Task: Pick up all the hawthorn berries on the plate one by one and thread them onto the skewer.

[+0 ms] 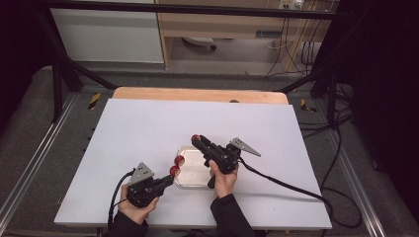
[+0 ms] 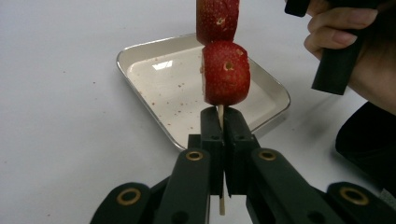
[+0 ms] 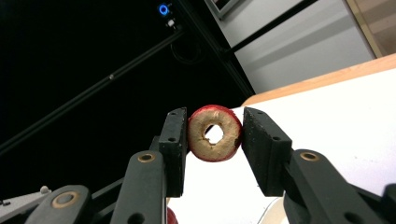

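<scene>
White table [image 1: 148, 128] | left claw [image 2: 223, 122] clamps skewer [image 2: 219, 112] | right claw [image 3: 212, 135] grips ring [image 3: 215, 133]

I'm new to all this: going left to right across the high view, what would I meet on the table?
Left gripper → two red fruit pieces on a skewer → shallow metal tray → right gripper, its jaws holding a red ring slice.

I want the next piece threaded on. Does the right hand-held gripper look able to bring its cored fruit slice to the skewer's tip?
Probably yes: the right hand-held gripper holds the cored slice above the tray, with open space to the skewer and its top slice.
</scene>
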Demonstrator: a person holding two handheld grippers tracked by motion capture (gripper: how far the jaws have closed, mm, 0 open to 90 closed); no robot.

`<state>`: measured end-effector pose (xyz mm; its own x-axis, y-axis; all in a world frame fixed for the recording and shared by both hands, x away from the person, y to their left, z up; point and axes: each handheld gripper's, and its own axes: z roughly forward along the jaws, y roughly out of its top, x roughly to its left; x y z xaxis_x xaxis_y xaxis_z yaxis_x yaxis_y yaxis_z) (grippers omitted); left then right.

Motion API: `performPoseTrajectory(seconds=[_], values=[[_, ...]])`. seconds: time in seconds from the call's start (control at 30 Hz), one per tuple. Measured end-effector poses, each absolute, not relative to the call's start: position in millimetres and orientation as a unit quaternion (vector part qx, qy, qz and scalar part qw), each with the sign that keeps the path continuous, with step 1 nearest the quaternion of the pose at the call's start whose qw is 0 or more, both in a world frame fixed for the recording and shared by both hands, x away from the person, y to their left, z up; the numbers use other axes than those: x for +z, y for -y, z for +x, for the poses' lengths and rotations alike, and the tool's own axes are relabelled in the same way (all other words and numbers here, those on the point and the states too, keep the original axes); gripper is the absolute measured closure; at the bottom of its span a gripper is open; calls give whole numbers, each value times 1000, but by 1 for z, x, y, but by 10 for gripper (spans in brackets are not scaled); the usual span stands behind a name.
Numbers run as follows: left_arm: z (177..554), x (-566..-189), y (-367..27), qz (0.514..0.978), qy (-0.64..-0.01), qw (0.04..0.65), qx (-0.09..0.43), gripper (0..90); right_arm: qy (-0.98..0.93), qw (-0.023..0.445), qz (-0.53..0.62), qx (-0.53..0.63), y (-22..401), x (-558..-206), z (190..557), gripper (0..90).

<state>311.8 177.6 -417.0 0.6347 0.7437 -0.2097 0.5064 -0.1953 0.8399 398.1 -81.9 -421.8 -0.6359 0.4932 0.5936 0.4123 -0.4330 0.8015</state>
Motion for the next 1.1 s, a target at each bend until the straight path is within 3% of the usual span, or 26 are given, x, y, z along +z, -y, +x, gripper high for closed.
performPoseTrajectory(seconds=[1.1], values=[[314, -419, -171, 765, -413, 479, 119, 879, -539, 17, 404, 739, 75, -435, 395, 619]])
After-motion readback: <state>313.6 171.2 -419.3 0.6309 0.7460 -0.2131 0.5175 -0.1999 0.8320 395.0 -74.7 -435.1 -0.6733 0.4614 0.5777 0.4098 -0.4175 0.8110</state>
